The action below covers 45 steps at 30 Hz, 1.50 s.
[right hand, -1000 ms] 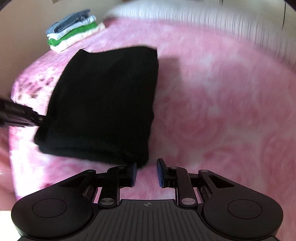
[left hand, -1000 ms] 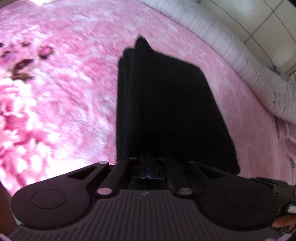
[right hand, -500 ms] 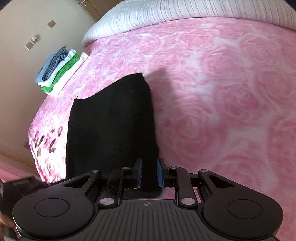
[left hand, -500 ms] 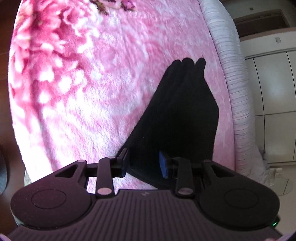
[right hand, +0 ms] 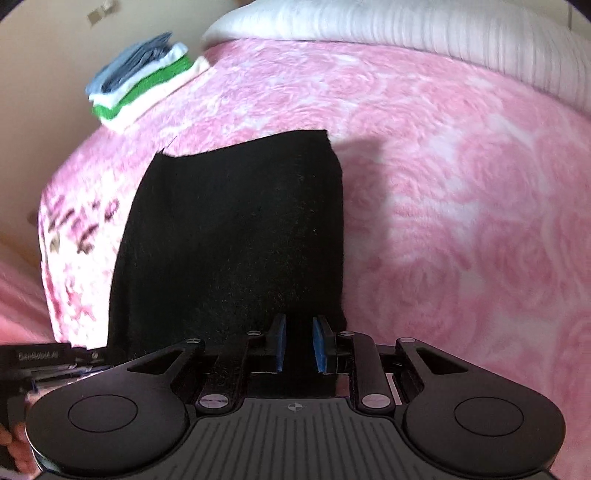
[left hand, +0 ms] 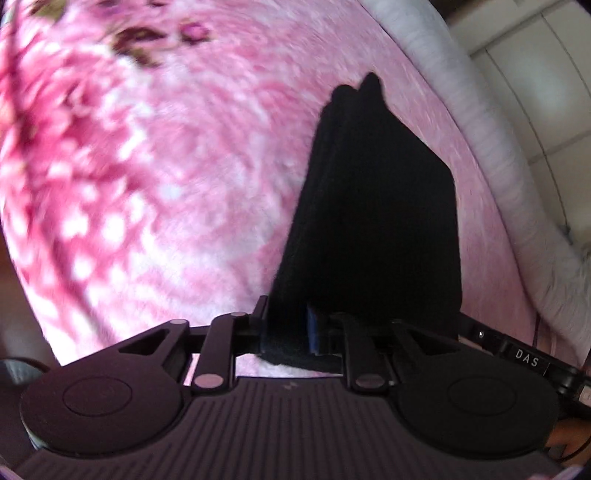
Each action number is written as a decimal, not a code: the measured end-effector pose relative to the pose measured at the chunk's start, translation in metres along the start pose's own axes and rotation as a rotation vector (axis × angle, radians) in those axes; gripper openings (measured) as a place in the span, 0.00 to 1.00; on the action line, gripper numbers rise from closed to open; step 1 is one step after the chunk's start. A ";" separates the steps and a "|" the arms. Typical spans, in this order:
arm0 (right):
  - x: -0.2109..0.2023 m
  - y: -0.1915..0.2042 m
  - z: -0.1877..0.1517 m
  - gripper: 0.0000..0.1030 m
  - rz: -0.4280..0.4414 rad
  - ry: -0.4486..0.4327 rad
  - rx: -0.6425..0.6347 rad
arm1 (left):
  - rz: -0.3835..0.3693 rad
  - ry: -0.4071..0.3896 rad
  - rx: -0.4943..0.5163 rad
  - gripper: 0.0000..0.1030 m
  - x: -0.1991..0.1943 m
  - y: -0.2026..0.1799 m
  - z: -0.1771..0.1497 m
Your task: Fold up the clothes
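L hand-held gripper [left hand: 286,326] closing on black cloth [left hand: 376,221] edge w/ R hand-held gripper [right hand: 298,343] clamped on its near edge.

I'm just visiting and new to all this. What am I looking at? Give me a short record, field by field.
surface: fluffy pink rose-patterned blanket on a bed
garment: folded black fabric garment, lying on the blanket
left gripper: jaws closing, garment's near edge between them
right gripper: blue pads clamped on the garment's near edge
background: stack of folded blue, white and green clothes at the blanket's far corner
pillow: white ribbed pillow along the far edge
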State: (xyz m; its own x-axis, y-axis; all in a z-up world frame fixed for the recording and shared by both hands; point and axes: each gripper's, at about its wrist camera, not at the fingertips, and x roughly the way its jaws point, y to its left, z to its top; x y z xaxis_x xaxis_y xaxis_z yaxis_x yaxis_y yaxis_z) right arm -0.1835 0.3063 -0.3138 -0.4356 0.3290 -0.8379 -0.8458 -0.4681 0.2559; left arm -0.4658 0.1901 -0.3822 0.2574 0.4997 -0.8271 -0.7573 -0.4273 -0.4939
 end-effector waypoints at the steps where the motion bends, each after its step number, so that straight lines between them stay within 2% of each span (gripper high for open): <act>1: -0.001 -0.003 0.004 0.20 0.006 0.015 0.002 | -0.003 0.016 0.023 0.17 -0.003 -0.004 0.006; 4: -0.010 -0.019 0.024 0.20 0.027 0.023 0.067 | -0.048 0.001 0.057 0.22 -0.020 -0.012 0.029; 6: -0.012 -0.029 0.039 0.20 0.024 -0.005 0.099 | -0.069 -0.045 0.073 0.24 -0.026 -0.019 0.049; 9: -0.002 -0.035 0.063 0.20 0.011 -0.030 0.114 | -0.096 -0.105 0.142 0.24 -0.013 -0.036 0.080; 13: 0.023 -0.033 0.093 0.20 0.025 -0.055 0.112 | -0.078 -0.127 0.227 0.21 0.022 -0.057 0.115; 15: 0.036 -0.031 0.107 0.20 0.026 -0.064 0.102 | -0.053 -0.141 0.252 0.16 0.035 -0.060 0.125; 16: 0.042 -0.029 0.112 0.20 0.021 -0.067 0.091 | -0.024 -0.146 0.266 0.06 0.040 -0.061 0.128; 18: 0.060 -0.028 0.119 0.20 0.035 -0.055 0.080 | 0.022 -0.150 0.286 0.02 0.052 -0.058 0.134; 20: 0.079 -0.032 0.118 0.20 0.035 -0.026 0.084 | 0.050 -0.151 0.280 0.06 0.062 -0.050 0.137; 23: 0.090 -0.032 0.122 0.20 0.035 -0.008 0.079 | 0.050 -0.150 0.282 0.12 0.056 -0.051 0.139; 26: 0.088 -0.030 0.126 0.20 0.032 0.004 0.044 | 0.049 -0.150 0.289 0.08 0.047 -0.054 0.142; 30: 0.072 -0.033 0.132 0.20 0.014 -0.057 0.055 | 0.016 -0.178 0.370 0.08 0.039 -0.074 0.142; 32: 0.074 -0.031 0.136 0.20 -0.003 -0.069 0.049 | 0.031 -0.141 0.397 0.06 0.052 -0.077 0.142; 34: 0.085 -0.030 0.134 0.20 -0.006 -0.034 0.037 | 0.064 -0.108 0.407 0.03 0.069 -0.073 0.139; 36: 0.092 -0.030 0.131 0.20 -0.002 -0.027 0.024 | 0.059 -0.110 0.382 0.03 0.071 -0.068 0.138; 39: 0.079 -0.029 0.135 0.20 -0.015 -0.023 0.016 | 0.047 -0.126 0.351 0.02 0.050 -0.068 0.132; 42: 0.050 -0.027 0.124 0.20 -0.004 -0.038 0.012 | 0.044 -0.114 0.356 0.03 0.027 -0.070 0.112; 45: 0.026 -0.015 0.097 0.20 0.000 -0.021 -0.013 | 0.047 -0.084 0.380 0.03 0.007 -0.070 0.086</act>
State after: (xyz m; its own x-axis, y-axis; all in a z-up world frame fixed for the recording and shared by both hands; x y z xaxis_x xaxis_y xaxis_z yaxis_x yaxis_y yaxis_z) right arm -0.2119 0.4014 -0.2931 -0.4423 0.3461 -0.8274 -0.8416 -0.4789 0.2495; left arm -0.4623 0.2888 -0.3305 0.1791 0.5530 -0.8137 -0.9396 -0.1492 -0.3082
